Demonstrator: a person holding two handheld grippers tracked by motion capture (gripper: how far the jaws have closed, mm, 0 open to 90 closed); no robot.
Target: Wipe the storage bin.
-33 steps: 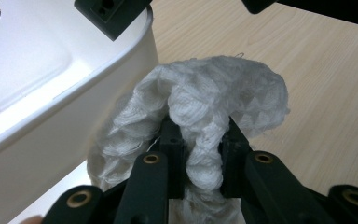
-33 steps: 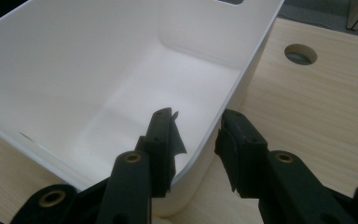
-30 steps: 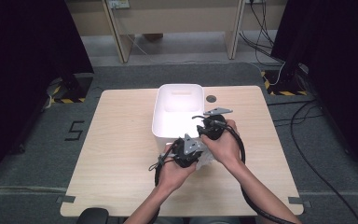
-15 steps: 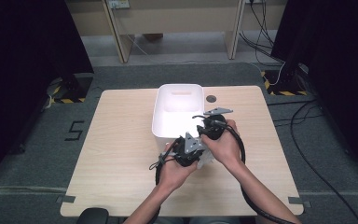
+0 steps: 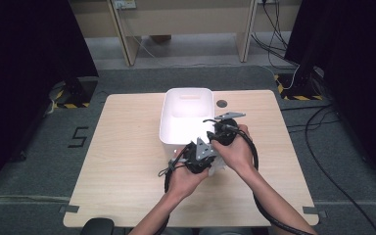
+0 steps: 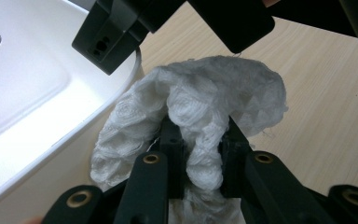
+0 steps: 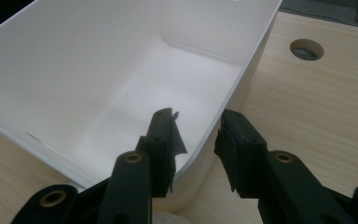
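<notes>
Soft wad at the bin's corner
Left tongs (image 6: 200,154) pinch the limp, light tissue (image 6: 205,107) (hold mid-fold); right tongs (image 7: 196,135) gape empty, straddling the bin (image 7: 98,70) rim.

So the left gripper (image 6: 199,154) has its two black jaws clamped tight on a crumpled white cloth (image 6: 200,107), which bunches up and puffs out above the fingertips in a big lumpy wad. Off to the gripper's left, the cloth sits right against the rim of a white bin (image 6: 37,93). Above and ahead of the jaws hangs the black body of the other gripper (image 6: 121,28). To the right and beyond is light wooden table (image 6: 326,102).
</notes>
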